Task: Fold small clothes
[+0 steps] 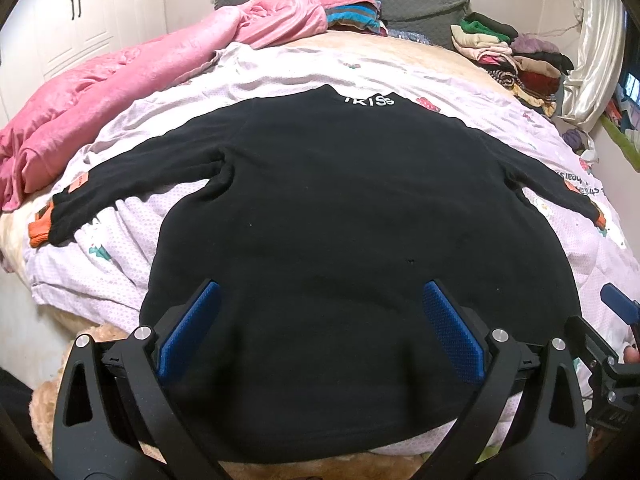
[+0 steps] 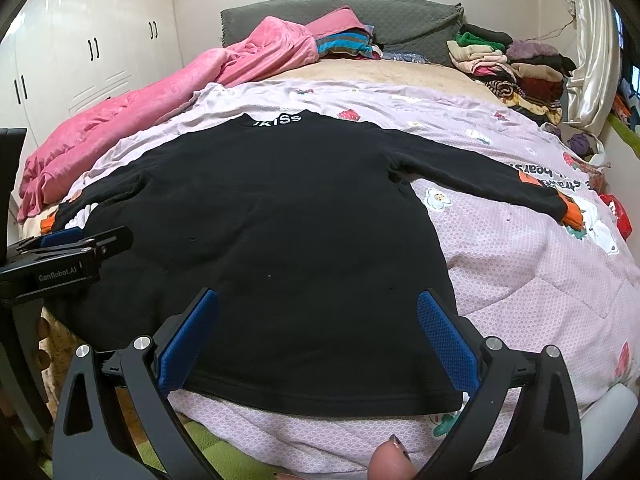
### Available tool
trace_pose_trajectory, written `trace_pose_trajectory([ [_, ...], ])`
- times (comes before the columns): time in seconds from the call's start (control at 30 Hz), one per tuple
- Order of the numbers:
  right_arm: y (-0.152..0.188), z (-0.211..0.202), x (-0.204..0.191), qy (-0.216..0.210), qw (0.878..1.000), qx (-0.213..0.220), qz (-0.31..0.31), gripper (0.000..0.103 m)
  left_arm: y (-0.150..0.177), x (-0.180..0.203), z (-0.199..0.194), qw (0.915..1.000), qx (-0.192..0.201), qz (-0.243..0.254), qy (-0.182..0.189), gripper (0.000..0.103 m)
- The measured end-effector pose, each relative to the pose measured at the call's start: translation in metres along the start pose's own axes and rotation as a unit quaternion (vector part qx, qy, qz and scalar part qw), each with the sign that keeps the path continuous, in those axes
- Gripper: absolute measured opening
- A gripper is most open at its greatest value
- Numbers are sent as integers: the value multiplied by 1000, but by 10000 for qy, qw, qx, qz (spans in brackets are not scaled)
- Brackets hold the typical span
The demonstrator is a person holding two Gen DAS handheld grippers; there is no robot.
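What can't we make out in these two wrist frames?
- Black top: near hem in the left wrist view hidden behind the left gripper frame; front side faces down.
- Left sleeve cuff: in the right wrist view partly covered by the left gripper's body.
- Collar lettering: first letters unclear, curved by the fisheye.
- Folded pile at the headboard: items too small to identify.
- Right gripper: open over the hem; contact unclear.

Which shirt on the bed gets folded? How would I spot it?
Look at the bed's lilac flowered quilt. Spread flat on it, sleeves out, lies the black long-sleeved shirt. Unlike the pink blanket and folded piles behind, it has white neck lettering and orange cuffs.
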State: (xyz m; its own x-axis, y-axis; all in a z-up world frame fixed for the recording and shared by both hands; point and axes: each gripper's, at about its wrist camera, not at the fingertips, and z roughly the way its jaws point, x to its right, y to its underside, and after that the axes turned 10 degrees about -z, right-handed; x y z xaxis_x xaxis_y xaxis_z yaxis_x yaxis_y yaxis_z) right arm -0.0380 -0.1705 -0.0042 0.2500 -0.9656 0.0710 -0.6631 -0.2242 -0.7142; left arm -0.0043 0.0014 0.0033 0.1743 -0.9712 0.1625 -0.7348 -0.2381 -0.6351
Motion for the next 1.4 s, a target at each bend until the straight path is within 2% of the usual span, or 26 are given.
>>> trace_pose_trajectory([
  [1.4,-9,7,5,-23,9999,138,-65,99,-6,1,3,10000,16,-7,-43,95],
])
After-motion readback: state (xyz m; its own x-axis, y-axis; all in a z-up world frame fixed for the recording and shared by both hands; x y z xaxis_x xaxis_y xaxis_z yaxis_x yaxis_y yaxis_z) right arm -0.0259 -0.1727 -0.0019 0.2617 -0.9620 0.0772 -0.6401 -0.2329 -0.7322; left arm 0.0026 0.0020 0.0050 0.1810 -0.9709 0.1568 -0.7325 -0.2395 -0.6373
